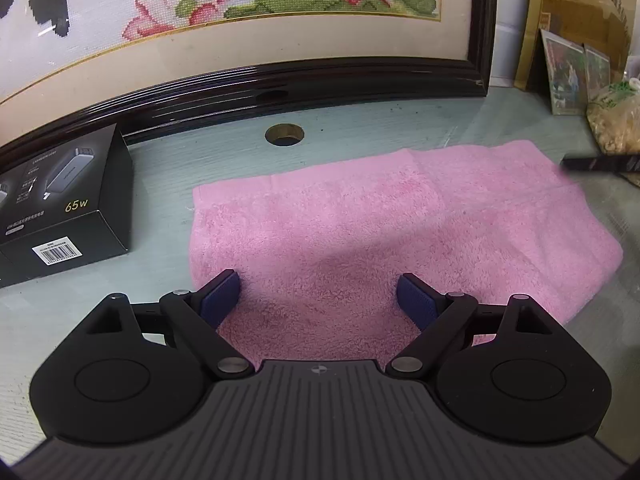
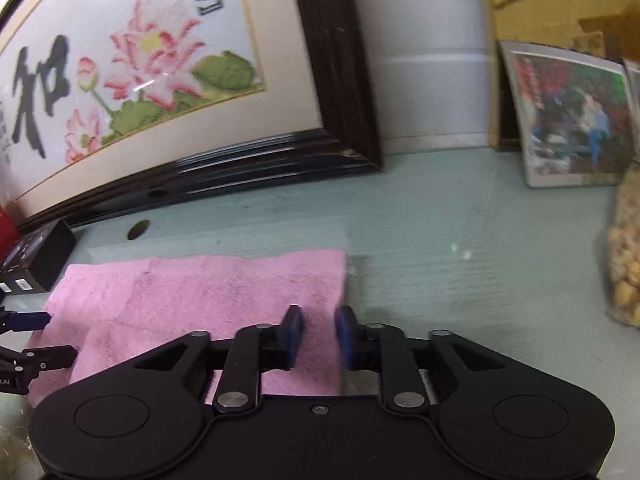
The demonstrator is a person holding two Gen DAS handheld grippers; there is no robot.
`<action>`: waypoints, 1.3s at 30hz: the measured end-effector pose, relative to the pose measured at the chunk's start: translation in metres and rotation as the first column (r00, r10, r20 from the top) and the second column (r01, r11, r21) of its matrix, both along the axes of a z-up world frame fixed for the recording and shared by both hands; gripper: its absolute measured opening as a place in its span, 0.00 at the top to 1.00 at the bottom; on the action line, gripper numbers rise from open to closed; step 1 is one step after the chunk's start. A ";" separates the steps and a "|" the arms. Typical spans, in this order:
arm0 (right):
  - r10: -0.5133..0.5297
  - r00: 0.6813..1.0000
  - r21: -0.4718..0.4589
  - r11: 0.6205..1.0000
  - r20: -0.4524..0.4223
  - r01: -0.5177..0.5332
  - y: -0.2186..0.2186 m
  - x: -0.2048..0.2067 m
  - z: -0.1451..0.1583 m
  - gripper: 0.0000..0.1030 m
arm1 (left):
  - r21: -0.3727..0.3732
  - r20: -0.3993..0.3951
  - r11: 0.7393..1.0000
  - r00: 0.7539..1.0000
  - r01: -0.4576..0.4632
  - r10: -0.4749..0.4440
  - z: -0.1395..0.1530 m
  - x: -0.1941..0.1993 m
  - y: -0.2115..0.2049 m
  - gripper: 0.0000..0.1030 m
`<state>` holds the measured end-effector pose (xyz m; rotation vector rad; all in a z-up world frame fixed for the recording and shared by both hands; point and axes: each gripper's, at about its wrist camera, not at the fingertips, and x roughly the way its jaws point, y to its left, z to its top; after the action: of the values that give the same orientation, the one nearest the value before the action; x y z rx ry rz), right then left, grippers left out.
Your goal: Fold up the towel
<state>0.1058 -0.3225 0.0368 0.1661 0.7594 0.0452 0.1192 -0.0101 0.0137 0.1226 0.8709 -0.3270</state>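
The left gripper [image 1: 319, 294] gapes wide over the fluffy pink towel [image 1: 384, 224] (lying flat); the right gripper [image 2: 319, 334] stands narrowly parted at its right edge.

Plain pink towel [image 1: 360, 232], pale-green table [image 1: 360, 132]

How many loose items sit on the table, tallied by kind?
Pink towel: 1
Black charger box: 1
Framed embroidery: 1
Photo prints: 2
Bag of snacks: 1
Total: 6
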 end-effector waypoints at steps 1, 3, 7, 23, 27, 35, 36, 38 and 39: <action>-0.003 1.000 0.002 1.000 0.003 0.003 -0.002 -0.001 0.000 0.72 | -0.001 0.004 1.000 1.000 -0.002 0.002 0.000 -0.001 0.000 0.16; 0.020 0.996 0.006 1.000 0.082 -0.021 0.001 -0.010 0.013 0.72 | 0.008 0.013 1.000 1.000 -0.002 0.002 -0.001 -0.003 -0.002 0.15; 0.214 0.974 -0.002 0.977 0.071 -0.214 0.035 -0.020 0.008 0.73 | 0.016 0.013 1.000 1.000 -0.008 0.008 -0.001 -0.008 -0.002 0.15; 0.289 0.955 -0.212 0.932 -0.059 -0.295 0.038 -0.038 0.014 0.55 | 0.021 0.012 0.999 1.000 -0.028 0.028 0.003 -0.043 0.000 0.14; 0.344 0.938 -0.080 0.937 0.032 -0.341 0.065 -0.022 0.029 0.55 | 0.023 0.008 0.999 1.000 -0.031 0.030 0.004 -0.042 0.000 0.14; 0.405 0.910 -0.050 0.911 -0.085 -0.410 0.084 -0.022 -0.013 0.56 | 0.012 0.008 0.999 0.999 -0.044 0.044 0.005 -0.048 0.006 0.13; 0.409 0.908 -0.057 0.908 -0.094 -0.415 0.080 -0.025 -0.012 0.56 | 0.012 0.005 0.999 0.999 -0.051 0.051 0.005 -0.050 0.007 0.13; 0.407 0.906 -0.061 0.907 -0.118 -0.416 0.072 -0.029 -0.007 0.56 | 0.016 0.005 0.998 0.999 -0.053 0.053 0.006 -0.052 0.007 0.13; 0.399 0.909 -0.056 0.911 -0.124 -0.408 0.070 -0.028 -0.005 0.55 | 0.017 0.001 0.998 0.999 -0.054 0.054 0.006 -0.052 0.007 0.13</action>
<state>0.0774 -0.2525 0.0319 -0.0695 0.8952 0.4025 0.0670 -0.0029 0.0199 0.1144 0.8745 -0.2695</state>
